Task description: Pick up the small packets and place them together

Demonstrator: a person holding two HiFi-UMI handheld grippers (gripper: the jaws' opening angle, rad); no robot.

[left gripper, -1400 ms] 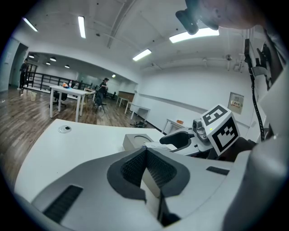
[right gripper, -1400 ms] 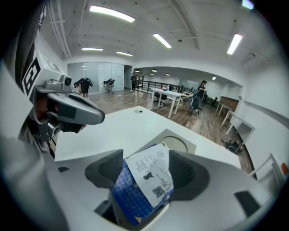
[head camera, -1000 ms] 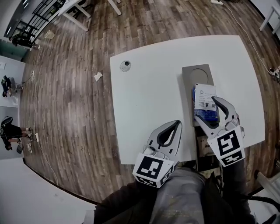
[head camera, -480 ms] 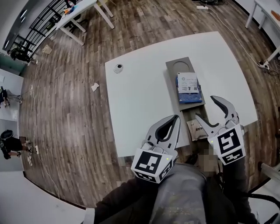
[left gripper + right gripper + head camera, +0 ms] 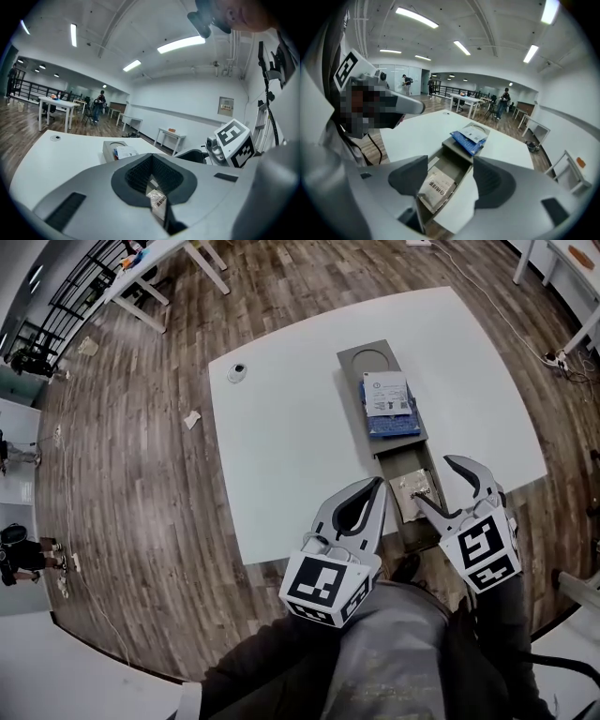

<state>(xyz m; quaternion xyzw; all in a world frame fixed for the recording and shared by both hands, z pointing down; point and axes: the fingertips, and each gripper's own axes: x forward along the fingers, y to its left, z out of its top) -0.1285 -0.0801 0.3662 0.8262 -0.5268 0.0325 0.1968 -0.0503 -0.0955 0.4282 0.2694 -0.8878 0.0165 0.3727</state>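
Blue packets (image 5: pixel 388 416) lie stacked on the grey box (image 5: pixel 373 360); one small packet (image 5: pixel 415 490) is left in its drawer (image 5: pixel 457 161). The right hand-held gripper (image 5: pixel 434 480) gapes wide and empty over it. The left hand-held gripper (image 5: pixel 379 484) is closed on nothing.

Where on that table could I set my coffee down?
The white table is bare left of the grey box, up to a small round object, and right of it. Crowded: the box's near end, where the open right gripper faces a small packet.

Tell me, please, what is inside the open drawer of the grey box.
One small packet lies flat in the drawer; the drawer's rear, under the grey box, is hidden.
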